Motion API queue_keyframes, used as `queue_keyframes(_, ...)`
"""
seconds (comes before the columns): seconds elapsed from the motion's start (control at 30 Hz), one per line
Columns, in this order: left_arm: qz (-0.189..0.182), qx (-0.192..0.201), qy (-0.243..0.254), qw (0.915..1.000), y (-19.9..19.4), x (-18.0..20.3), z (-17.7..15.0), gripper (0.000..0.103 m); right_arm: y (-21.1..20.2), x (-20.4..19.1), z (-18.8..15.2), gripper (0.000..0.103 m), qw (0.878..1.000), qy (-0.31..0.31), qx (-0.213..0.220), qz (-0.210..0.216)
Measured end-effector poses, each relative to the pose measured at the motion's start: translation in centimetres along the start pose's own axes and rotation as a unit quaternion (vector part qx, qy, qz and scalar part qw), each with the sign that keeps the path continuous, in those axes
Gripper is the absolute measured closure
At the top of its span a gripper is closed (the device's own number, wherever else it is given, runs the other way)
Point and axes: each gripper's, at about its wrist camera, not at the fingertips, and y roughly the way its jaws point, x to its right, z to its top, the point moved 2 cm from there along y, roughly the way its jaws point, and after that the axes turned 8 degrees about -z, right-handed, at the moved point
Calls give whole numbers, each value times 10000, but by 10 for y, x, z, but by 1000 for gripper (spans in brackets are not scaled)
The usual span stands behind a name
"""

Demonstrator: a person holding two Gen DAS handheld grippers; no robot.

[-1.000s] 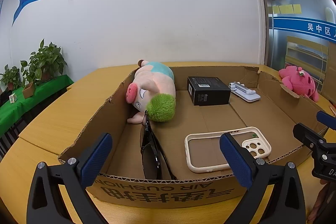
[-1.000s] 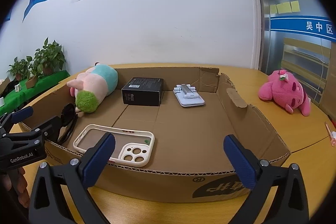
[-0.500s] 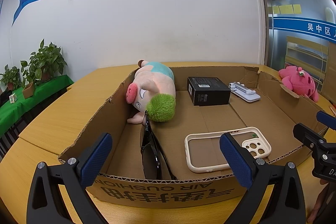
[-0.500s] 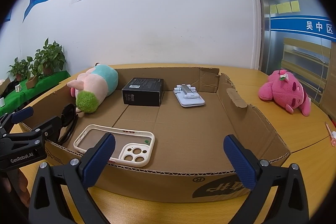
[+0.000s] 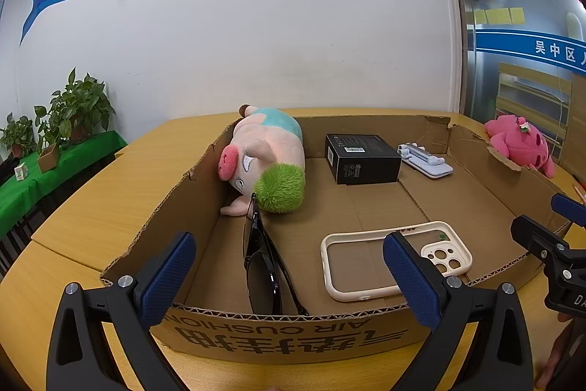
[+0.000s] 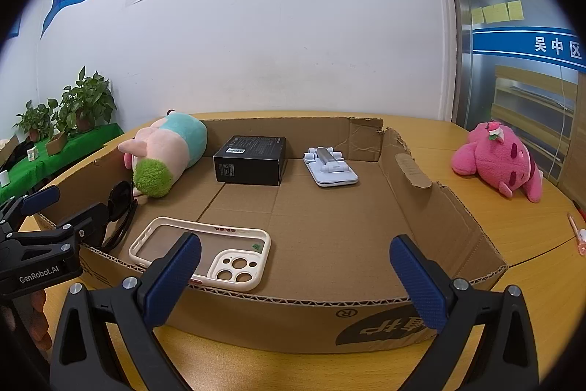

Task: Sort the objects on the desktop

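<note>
Both grippers hang just in front of the near wall of a shallow cardboard box [image 6: 366,314] sitting on a wooden table [image 6: 512,215]. The left gripper [image 5: 289,277] has its blue-padded jaws spread wide with nothing between them, same deal with the right gripper [image 6: 295,275]: wide open, empty. You can see each one poking into the edge of the other's view too.

Inside the box: a plush pig [image 5: 269,158] with a teal back and a fuzzy green patch lies on its side in the far left corner, against the left wall. Black sunglasses [image 5: 262,262] sit folded on edge just in front of it, running from the pig toward the near wall. A cream phone case [image 6: 205,251] lies flat, camera cutouts up, close to the near wall, right of the sunglasses. Further back there's a black box [image 6: 251,163] near the pig, and beside it a white folding phone stand [image 6: 329,167] by the far wall.

Outside the box, a pink plush toy [image 6: 501,163] lies on the table off to the right, well apart from everything else. A pink pen [image 6: 575,233] sits near the table's right edge.
</note>
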Motion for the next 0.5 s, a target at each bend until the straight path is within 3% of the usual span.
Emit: queue_keyframes(0.5,-6,-3,-2,10000,1,0,1,0,0,0,0,1,10000,-3,3,4)
